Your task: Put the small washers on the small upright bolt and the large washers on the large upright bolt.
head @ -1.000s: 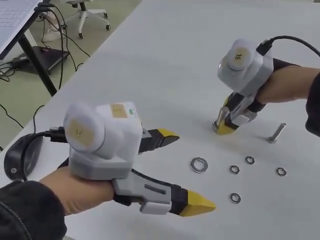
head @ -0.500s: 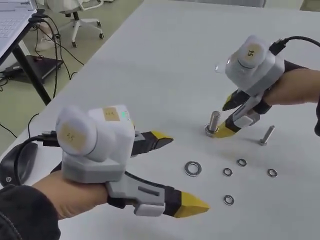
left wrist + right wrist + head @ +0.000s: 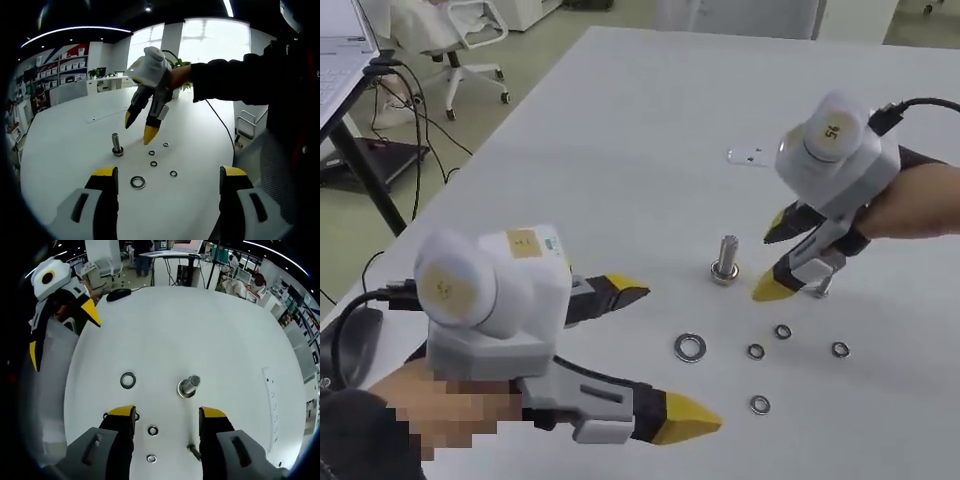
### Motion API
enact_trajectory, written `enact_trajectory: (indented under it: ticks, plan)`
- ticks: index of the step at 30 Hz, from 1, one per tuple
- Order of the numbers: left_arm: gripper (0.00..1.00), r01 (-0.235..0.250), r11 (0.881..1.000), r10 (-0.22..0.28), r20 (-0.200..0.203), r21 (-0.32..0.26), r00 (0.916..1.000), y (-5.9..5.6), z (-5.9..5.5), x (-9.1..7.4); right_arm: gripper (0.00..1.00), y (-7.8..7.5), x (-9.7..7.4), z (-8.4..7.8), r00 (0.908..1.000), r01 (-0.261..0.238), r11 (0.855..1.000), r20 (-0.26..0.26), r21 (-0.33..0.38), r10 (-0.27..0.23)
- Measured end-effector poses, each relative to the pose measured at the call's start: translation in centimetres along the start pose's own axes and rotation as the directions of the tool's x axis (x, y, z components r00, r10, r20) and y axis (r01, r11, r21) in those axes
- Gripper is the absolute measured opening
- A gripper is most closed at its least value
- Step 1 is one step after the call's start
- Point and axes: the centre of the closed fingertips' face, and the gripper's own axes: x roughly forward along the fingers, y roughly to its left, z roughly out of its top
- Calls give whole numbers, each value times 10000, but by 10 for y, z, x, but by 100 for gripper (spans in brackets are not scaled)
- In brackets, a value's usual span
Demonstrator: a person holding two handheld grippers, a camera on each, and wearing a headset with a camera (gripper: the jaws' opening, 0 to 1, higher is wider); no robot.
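left gripper (image 3: 682, 355) and right gripper (image 3: 762, 267) gape empty; right jaw partly hides the lying small bolt (image 3: 192, 450).

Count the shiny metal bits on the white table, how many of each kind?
Small silver metal ring washers: 4
Large silver metal ring washer: 1
Large upright silver metal bolt: 1
Small silver metal bolt, lying flat: 1
Total: 7

Large bolt (image 3: 725, 258) upright on table (image 3: 620, 150), just left of my right gripper (image 3: 766, 265). Large washer (image 3: 690, 347) nearer me; four small washers (image 3: 756, 351) scattered to its right. Small bolt (image 3: 193, 451) lies flat beneath right gripper.
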Motion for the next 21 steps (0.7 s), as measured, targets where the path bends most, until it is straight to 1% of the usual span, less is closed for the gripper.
enact_trajectory:
  ticks: [5, 8, 10, 14, 18, 21]
  plan:
    - [83, -84, 9999, 83, 57, 70, 9999, 0, 2, -3, 51, 19, -1, 3, 9999, -103, 9999, 100, -110, 105]
    - [83, -125, 9999, 124, 95, 101, 9999, -1, 4, -5, 49, 32, 3, 8, 9994, -270, 9994, 215, -200, 274]
    - [83, -137, 9998, 136, 97, 140, 9999, -3, 4, -6, 48, 37, 6, 10, 9991, -336, 9992, 267, -235, 342]
    - [83, -173, 9997, 172, 102, 183, 9998, -6, 4, -8, 48, 48, 14, 13, 9983, -552, 9977, 186, -394, 559]
    - [83, -229, 9995, 227, 133, 194, 9997, -7, 5, -9, 46, 53, 20, 19, 9975, -654, 9967, 233, -482, 666]
    - [83, -273, 9994, 270, 135, 218, 9995, -8, 5, -9, 46, 59, 27, 25, 9960, -840, 9950, 266, -541, 855]
